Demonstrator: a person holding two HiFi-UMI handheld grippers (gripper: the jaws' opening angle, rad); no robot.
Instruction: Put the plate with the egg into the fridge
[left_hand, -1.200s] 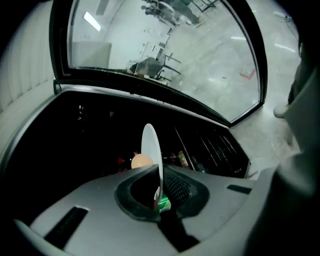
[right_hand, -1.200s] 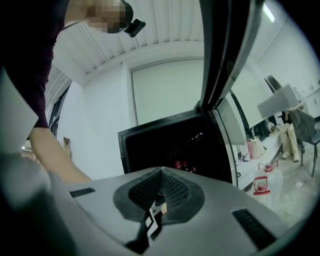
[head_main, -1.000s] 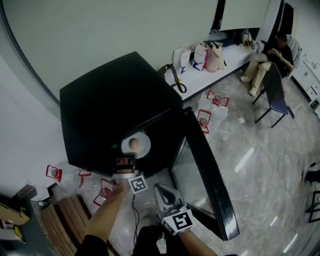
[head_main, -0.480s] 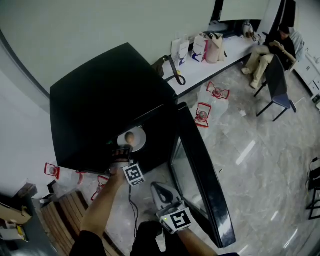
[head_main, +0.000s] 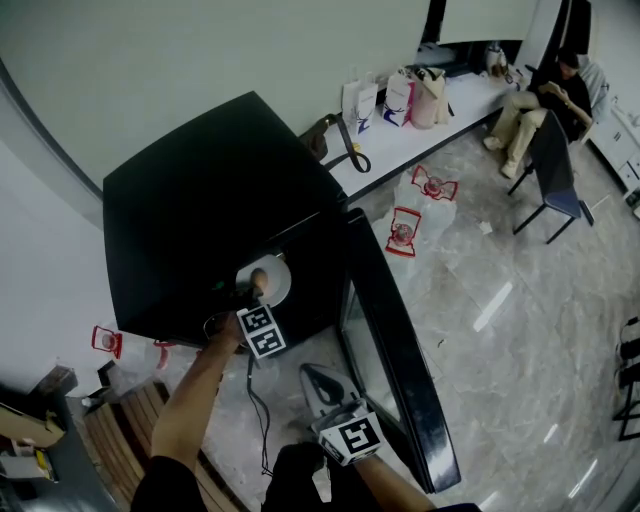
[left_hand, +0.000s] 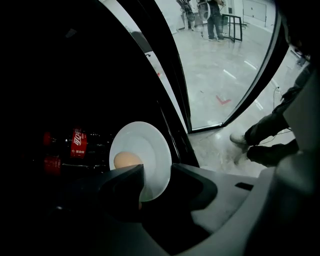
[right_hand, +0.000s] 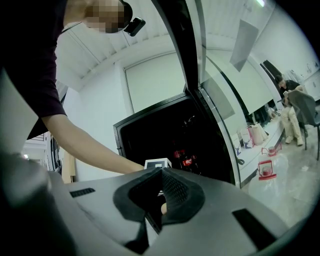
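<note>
The white plate (head_main: 277, 282) with the brown egg (head_main: 259, 280) sits inside the black fridge (head_main: 200, 210), at its open front. My left gripper (head_main: 250, 298) reaches into the fridge at the plate's near rim. In the left gripper view the plate (left_hand: 147, 147) and egg (left_hand: 126, 160) lie just ahead. The left gripper (left_hand: 157, 171) has the rim between its jaws, which are opening and stand wide apart. My right gripper (head_main: 312, 376) hangs low before the fridge door (head_main: 395, 370), shut (right_hand: 161, 172) and holding nothing.
Red cola bottles (left_hand: 76, 143) stand deeper in the fridge, left of the plate. The glass door swings out to the right. Red-and-white bags (head_main: 405, 230) lie on the floor. Bags (head_main: 400, 100) sit on a white bench, and a person (head_main: 545, 100) sits at the far right.
My left arm has pushed farther into the fridge, bringing the marker cube up close to the plate. The right gripper has hardly moved.
</note>
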